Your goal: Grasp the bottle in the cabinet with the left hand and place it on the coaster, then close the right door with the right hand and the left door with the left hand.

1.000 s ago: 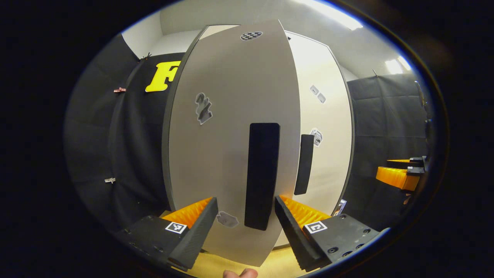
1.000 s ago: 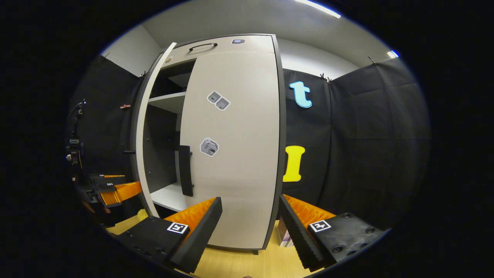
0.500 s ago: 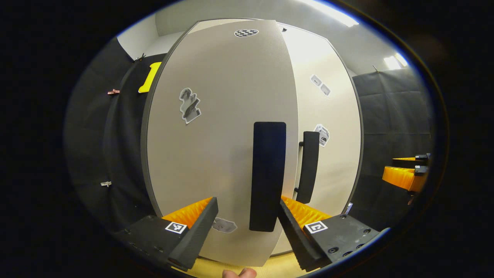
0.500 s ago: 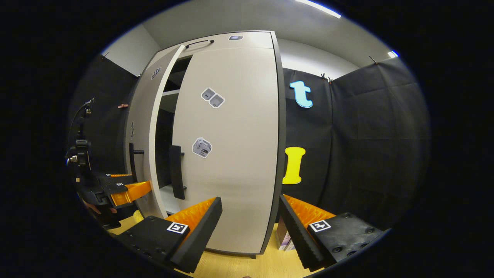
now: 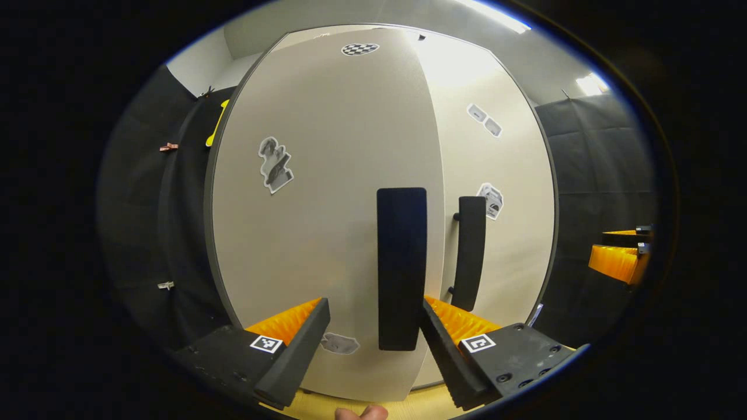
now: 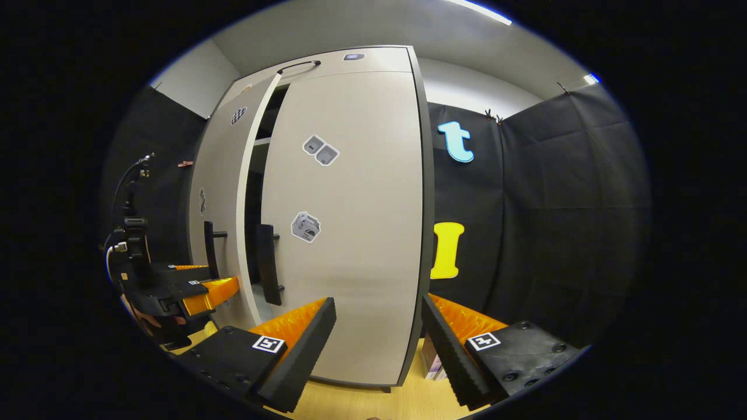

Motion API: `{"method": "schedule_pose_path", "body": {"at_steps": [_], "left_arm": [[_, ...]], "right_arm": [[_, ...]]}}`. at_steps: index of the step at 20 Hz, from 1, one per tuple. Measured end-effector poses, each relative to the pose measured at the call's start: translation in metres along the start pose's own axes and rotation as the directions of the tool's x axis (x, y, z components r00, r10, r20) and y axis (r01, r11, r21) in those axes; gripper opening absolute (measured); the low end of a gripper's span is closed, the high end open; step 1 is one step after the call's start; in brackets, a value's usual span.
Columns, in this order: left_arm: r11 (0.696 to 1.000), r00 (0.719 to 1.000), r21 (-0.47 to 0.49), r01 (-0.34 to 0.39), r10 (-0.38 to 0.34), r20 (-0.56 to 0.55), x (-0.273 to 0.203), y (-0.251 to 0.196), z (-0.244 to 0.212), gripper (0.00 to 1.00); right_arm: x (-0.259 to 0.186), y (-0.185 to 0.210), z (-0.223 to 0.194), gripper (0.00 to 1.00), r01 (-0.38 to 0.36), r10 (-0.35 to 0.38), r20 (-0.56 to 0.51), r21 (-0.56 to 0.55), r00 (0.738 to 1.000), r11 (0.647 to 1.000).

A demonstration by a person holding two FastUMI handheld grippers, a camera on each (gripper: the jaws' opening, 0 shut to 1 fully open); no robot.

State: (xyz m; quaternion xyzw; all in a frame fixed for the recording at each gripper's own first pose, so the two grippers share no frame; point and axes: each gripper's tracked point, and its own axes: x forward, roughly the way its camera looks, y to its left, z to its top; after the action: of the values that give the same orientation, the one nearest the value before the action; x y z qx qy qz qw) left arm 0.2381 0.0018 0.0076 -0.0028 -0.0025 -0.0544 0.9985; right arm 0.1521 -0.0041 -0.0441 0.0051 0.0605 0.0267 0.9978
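Black cloth walls enclose a tall pale-grey two-door cabinet standing on a light wooden floor; its right door lies closed, while the left door stands slightly ajar, a dark gap showing in the right gripper view. The left gripper, jaws wide, straddles the left door's black vertical bar handle without clamping it; the right gripper, jaws also wide, holds nothing. Judged rigid, light and free-swinging, the panel should be pushed flat near the handle.

Stickers, wooden floor, ceiling light
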Motion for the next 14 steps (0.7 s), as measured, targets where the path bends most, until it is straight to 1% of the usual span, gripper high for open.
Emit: {"method": "schedule_pose_path", "body": {"at_steps": [3, 7, 14], "left_arm": [[1.0, 1.0, 0.01, 0.005, -0.005, 0.011, -0.018, 0.0, 0.005, 0.95], [1.0, 1.0, -0.001, 0.0, 0.0, 0.003, -0.045, 0.004, 0.006, 0.95], [1.0, 1.0, -0.002, -0.025, 0.025, -0.003, -0.098, 0.021, 0.007, 0.95]], "right_arm": [[-0.01, 0.003, 0.004, 0.97, -0.002, 0.002, 0.007, 0.003, 1.0, 1.0], [-0.025, 0.011, 0.011, 0.97, -0.014, 0.014, 0.02, 0.013, 1.0, 1.0], [-0.053, 0.034, 0.017, 0.97, -0.044, 0.044, 0.027, 0.018, 0.999, 0.999]]}}
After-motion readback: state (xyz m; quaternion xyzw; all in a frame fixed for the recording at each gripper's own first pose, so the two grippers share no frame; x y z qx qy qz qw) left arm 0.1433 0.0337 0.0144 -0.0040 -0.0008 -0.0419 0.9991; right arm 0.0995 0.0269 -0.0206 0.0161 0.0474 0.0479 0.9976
